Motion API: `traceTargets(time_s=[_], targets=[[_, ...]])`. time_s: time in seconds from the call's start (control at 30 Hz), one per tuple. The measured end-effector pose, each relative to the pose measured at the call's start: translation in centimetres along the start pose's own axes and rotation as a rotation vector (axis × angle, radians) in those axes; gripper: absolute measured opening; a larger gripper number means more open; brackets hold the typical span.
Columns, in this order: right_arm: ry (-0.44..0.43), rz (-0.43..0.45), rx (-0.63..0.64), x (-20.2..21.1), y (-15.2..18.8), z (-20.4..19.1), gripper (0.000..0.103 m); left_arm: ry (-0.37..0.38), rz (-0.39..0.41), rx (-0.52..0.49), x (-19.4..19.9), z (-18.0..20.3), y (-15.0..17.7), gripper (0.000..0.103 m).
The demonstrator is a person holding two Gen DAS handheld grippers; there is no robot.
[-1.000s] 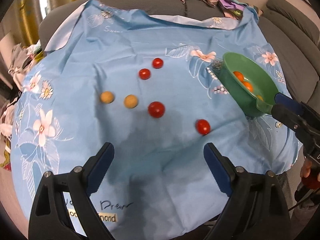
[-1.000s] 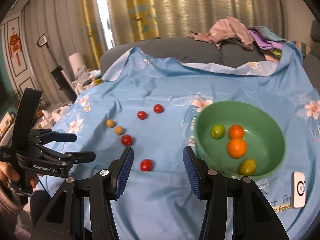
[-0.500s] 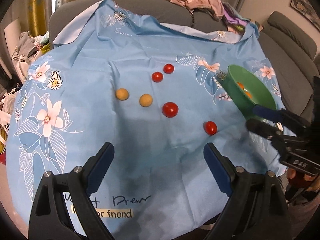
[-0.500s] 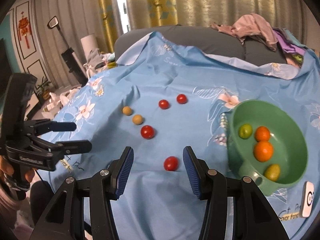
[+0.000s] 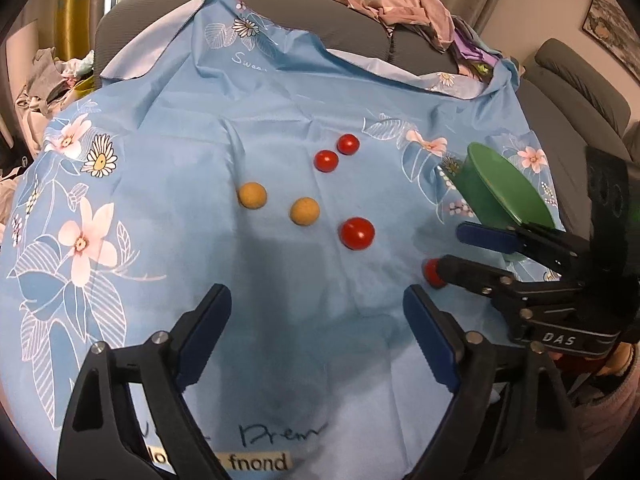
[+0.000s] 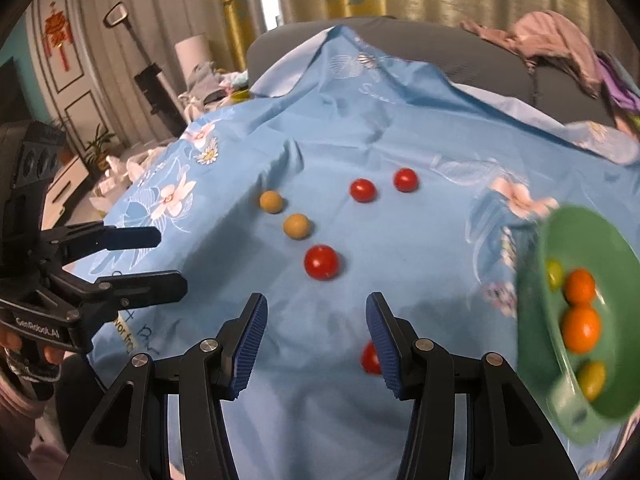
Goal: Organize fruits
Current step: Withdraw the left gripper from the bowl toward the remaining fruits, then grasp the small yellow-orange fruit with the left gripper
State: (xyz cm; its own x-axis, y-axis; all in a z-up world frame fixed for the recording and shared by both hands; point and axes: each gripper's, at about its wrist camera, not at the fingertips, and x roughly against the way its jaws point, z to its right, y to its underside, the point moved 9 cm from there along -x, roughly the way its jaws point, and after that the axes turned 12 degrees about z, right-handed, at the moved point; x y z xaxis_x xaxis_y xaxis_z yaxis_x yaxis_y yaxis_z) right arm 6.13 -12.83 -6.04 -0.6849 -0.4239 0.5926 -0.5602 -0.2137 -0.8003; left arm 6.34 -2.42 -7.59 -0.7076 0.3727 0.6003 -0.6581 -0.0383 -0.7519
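A blue flowered cloth [image 5: 200, 152] covers the sofa in front of you. Red and tan fruits [image 5: 357, 233] lie loose across its middle, and the green bowl [image 6: 580, 408] of oranges sits at its right edge. Your left gripper [image 5: 316, 320] is closing on nothing. Your right gripper [image 6: 316, 332] stands partly apart and empty, with one red fruit [image 6: 370, 358] peeking from behind its right finger.

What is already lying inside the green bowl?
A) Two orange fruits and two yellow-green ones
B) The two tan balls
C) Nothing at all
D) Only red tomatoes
A: the right wrist view shows the green bowl holding two orange fruits and two yellow-green ones, while the red tomatoes and tan balls lie out on the blue cloth.
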Motion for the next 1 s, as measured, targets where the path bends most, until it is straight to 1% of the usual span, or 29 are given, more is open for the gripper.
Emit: traceTargets(time_s=[0.17, 0.2, 0.3, 0.4, 0.5, 0.57, 0.6, 0.67, 0.7, 0.8, 0.93, 1.0], targets=[[-0.071, -0.012, 0.048, -3.1, -1.7, -1.3, 0.052, 0.009, 0.019, 0.001, -0.4, -1.0, -1.2, 0.084], [-0.085, -0.023, 0.051, -4.0, -1.9, -1.5, 0.052, 0.010, 0.021, 0.000, -0.5, -1.2, -1.4, 0.081], [-0.114, -0.086, 0.087, -7.3, -1.9, -2.1, 0.052, 0.007, 0.018, -0.013, -0.9, -1.8, -1.7, 0.077], [-0.100, -0.136, 0.115, -9.9, -1.6, -2.2, 0.051, -0.012, 0.010, -0.039, -1.5, -2.5, -1.9, 0.072], [-0.106, -0.152, 0.129, -11.2, -1.7, -2.4, 0.048, -0.027, 0.003, -0.058, -2.2, -3.4, -2.4, 0.071], [-0.104, -0.175, 0.139, -12.2, -1.5, -2.3, 0.039, -0.026, 0.004, -0.070, -2.6, -3.7, -2.8, 0.071], [-0.105, -0.184, 0.141, -12.5, -1.4, -2.2, 0.038, -0.028, 0.005, -0.084, -2.7, -3.7, -3.0, 0.071], [-0.110, -0.199, 0.149, -12.9, -1.1, -2.1, 0.030, -0.034, 0.003, -0.112, -3.1, -3.8, -3.4, 0.070], [-0.115, -0.193, 0.152, -12.9, -1.2, -2.1, 0.030, -0.034, -0.001, -0.121, -3.4, -3.8, -3.5, 0.070], [-0.131, -0.182, 0.141, -12.6, -1.2, -1.8, 0.030, -0.031, -0.018, -0.145, -4.2, -3.7, -3.5, 0.063], [-0.112, -0.164, 0.090, -11.8, -1.1, 0.0, 0.030, -0.022, -0.042, -0.175, -5.5, -3.1, -3.6, 0.060], [-0.114, -0.153, 0.063, -11.1, -1.0, 0.7, 0.030, -0.017, -0.057, -0.183, -6.3, -2.8, -3.7, 0.056]])
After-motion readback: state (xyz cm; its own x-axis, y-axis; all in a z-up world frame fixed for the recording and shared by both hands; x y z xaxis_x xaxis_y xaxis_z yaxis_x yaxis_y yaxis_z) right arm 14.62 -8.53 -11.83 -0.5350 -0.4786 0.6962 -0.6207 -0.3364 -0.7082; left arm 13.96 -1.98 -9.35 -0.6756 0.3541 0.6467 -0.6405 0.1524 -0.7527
